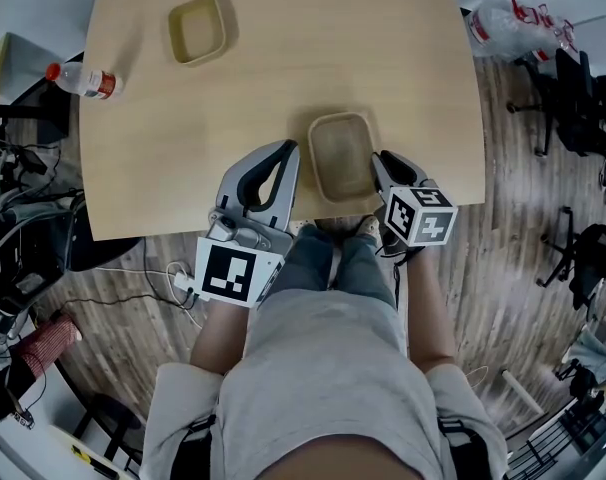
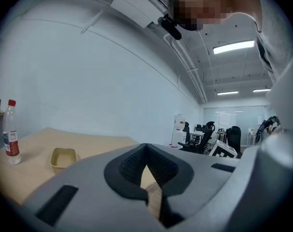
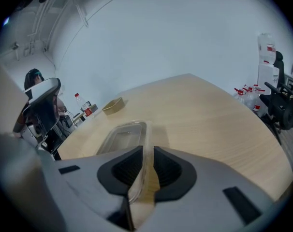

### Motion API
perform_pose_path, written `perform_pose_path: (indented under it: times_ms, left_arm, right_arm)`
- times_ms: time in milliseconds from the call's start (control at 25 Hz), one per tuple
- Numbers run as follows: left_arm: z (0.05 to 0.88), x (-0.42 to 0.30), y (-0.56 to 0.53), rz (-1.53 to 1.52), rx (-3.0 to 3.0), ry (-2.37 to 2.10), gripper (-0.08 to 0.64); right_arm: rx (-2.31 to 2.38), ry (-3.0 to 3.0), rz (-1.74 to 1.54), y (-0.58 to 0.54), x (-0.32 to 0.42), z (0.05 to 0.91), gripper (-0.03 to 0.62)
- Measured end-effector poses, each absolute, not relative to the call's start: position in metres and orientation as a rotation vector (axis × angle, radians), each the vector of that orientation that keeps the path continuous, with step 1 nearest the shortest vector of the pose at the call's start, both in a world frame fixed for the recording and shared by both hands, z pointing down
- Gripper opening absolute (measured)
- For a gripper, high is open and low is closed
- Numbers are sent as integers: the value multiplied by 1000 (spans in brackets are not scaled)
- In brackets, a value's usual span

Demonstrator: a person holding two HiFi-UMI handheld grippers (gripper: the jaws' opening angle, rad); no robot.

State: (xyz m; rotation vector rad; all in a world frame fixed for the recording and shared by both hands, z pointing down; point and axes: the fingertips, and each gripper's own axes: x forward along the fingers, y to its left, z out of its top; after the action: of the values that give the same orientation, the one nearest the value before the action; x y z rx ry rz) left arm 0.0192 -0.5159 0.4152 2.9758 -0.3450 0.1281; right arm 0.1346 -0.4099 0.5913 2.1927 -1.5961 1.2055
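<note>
I'm clamping the container (image 1: 340, 158) by its rim.
My right gripper (image 3: 142, 167) is pinching its right wall at the table's (image 1: 183, 168) near edge, and my left gripper (image 1: 286, 158) is hovering just beside it, jaws together on nothing.

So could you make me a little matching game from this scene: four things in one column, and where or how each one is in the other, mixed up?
Things:
1. near tray
2. far tray
3. bottle
4. left claw

States:
A. red cap, by the left edge of the table
B. shut, with nothing in it
C. rim pinched in the right claw
D. alone on the far left part of the table

Pairs: 1-C, 2-D, 3-A, 4-B
</note>
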Motion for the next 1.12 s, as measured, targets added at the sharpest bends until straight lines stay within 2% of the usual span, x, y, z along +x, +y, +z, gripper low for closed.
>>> perform_pose_path:
  times_ms: [440, 1120]
  left_arm:
    - [414, 13, -517, 119, 2968, -378, 14]
    - [389, 6, -497, 51, 2990, -491, 14]
  right_arm:
    - [2191, -1588, 1181, -412, 135, 588, 23]
    - [2202, -1707, 1043, -412, 136, 546, 21]
